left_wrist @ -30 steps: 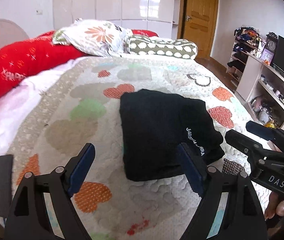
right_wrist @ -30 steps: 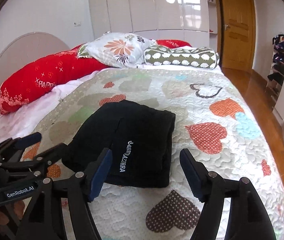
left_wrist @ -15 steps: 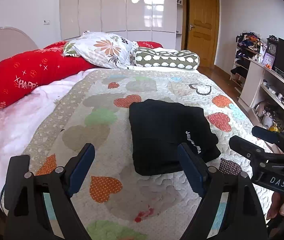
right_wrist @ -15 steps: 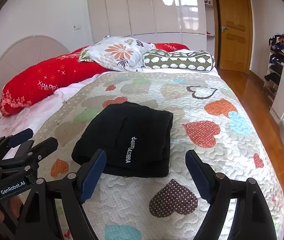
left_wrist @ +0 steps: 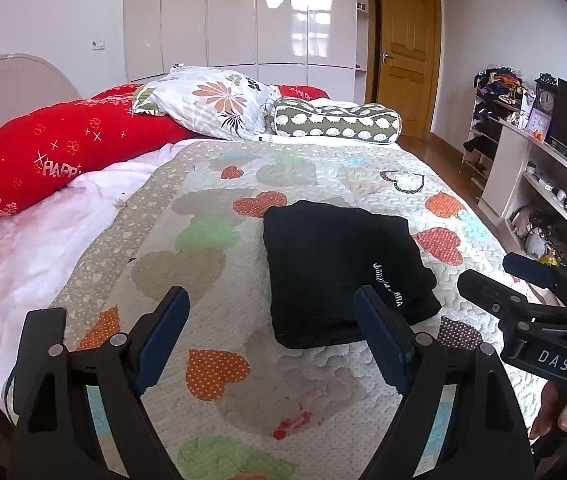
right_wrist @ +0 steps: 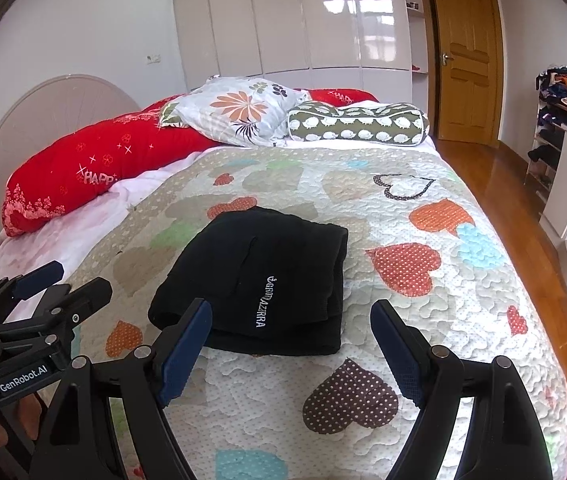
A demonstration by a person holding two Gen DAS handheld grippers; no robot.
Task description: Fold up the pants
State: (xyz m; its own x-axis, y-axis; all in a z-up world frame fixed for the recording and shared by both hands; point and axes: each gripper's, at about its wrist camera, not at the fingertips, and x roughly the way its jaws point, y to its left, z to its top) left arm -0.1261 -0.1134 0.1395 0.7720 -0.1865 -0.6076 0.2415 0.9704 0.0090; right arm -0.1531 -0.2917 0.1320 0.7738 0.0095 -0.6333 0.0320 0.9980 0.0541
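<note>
Covering the bed, the heart quilt (right_wrist: 423,208) runs ahead of both tongs. Folded black pants (right_wrist: 267,276) lie on it, beyond the fingertips. Left tongs (left_wrist: 271,336) and right tongs (right_wrist: 289,350): released, holding nothing. Risk: a careless nudge could skew the stacked layers.

Left wrist view: looks from the foot of the bed, over the heart-patterned quilt (left_wrist: 211,184), toward the pillows and white wardrobe; the right hand-held gripper (left_wrist: 523,280) shows at its right edge. Right wrist view: same direction, set slightly rightward; the left hand-held gripper (right_wrist: 59,284) shows at its left edge. Both share the folded black pants (left_wrist: 339,264) (right_wrist: 259,276), lying near.
</note>
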